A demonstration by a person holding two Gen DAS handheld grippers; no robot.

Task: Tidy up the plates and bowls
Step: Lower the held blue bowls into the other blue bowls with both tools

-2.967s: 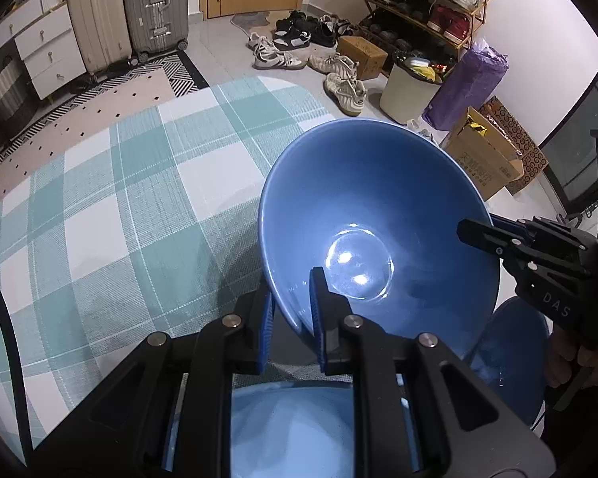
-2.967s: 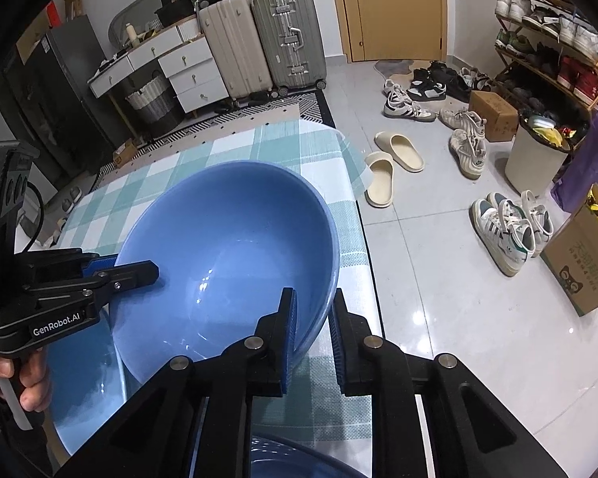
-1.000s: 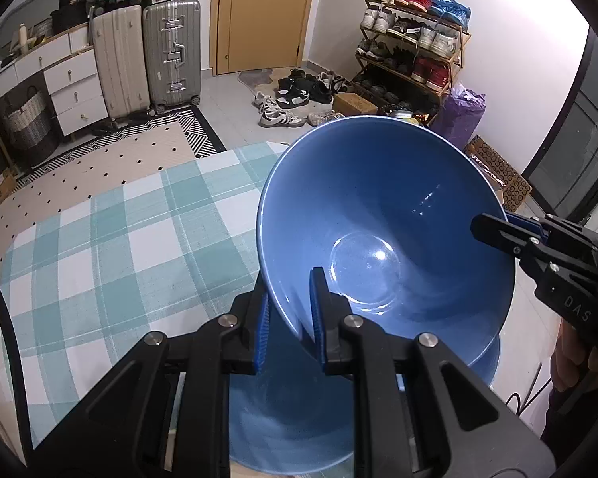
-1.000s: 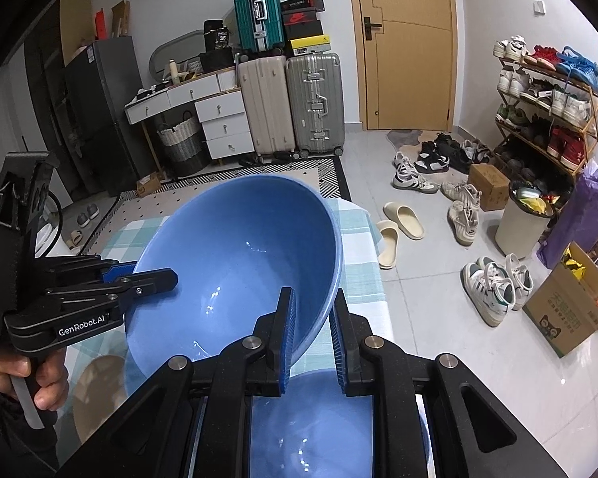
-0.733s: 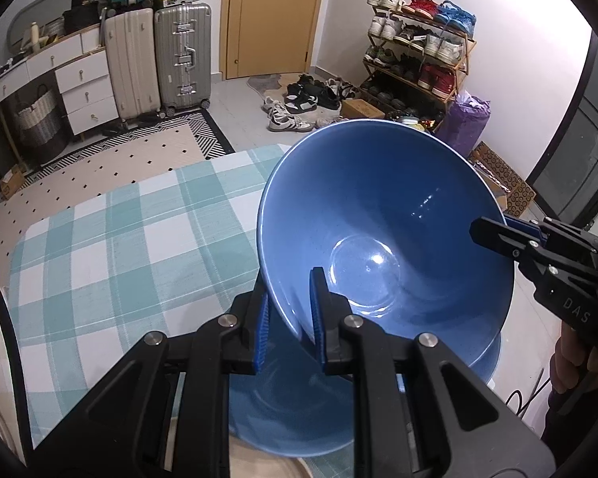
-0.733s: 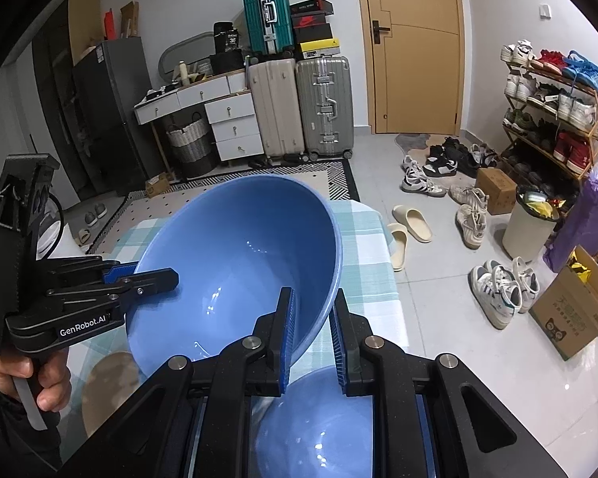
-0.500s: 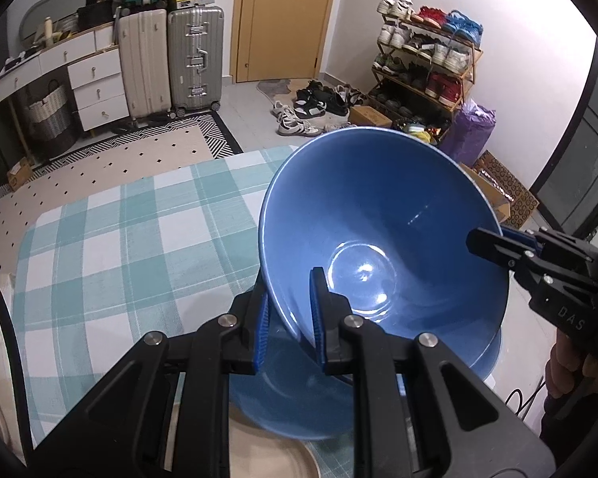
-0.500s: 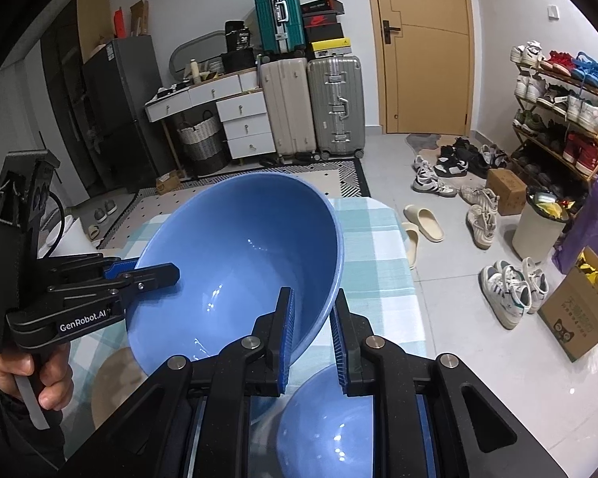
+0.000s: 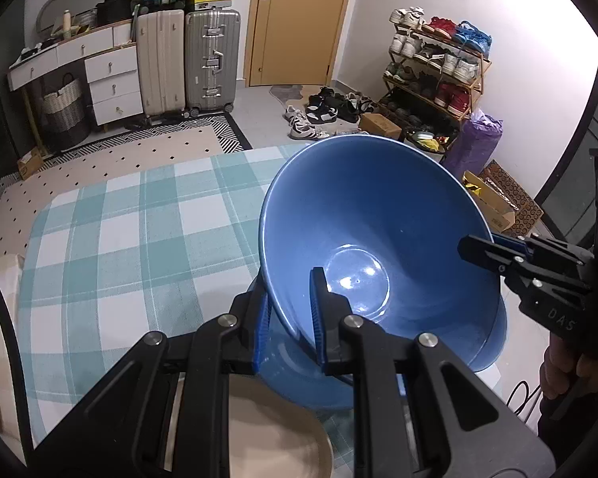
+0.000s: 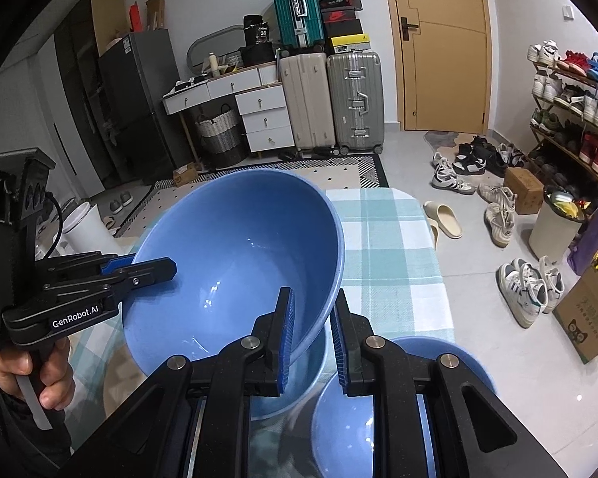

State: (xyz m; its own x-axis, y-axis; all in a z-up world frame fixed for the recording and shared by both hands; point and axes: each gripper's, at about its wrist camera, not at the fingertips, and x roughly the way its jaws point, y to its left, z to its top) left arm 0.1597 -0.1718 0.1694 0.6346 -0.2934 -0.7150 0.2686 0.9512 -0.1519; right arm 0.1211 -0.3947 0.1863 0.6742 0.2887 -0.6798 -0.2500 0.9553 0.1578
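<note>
Both grippers carry one blue bowl (image 9: 378, 239) above the bench (image 9: 131, 239), near its right edge. The left gripper (image 9: 289, 318) has its jaws narrowed onto the near rim, one pad inside and one outside; the right gripper (image 10: 313, 334) pinches the opposite rim the same way. The bowl hangs tilted, its mouth turned up and towards the cameras.

Under it sit a second blue bowl (image 10: 398, 410) and what looks like another blue piece (image 9: 299, 374), plus a beige plate (image 9: 275, 438) at the near edge; I cannot tell which is the target.

The bowl looks glazed, stiff and fairly heavy, so I judge it slick under the pads and liable to chip if set down hard. The rim is the only hold that suits such narrow jaws, and two opposite grips should keep it from swinging. Lowering it level seems wise.
</note>
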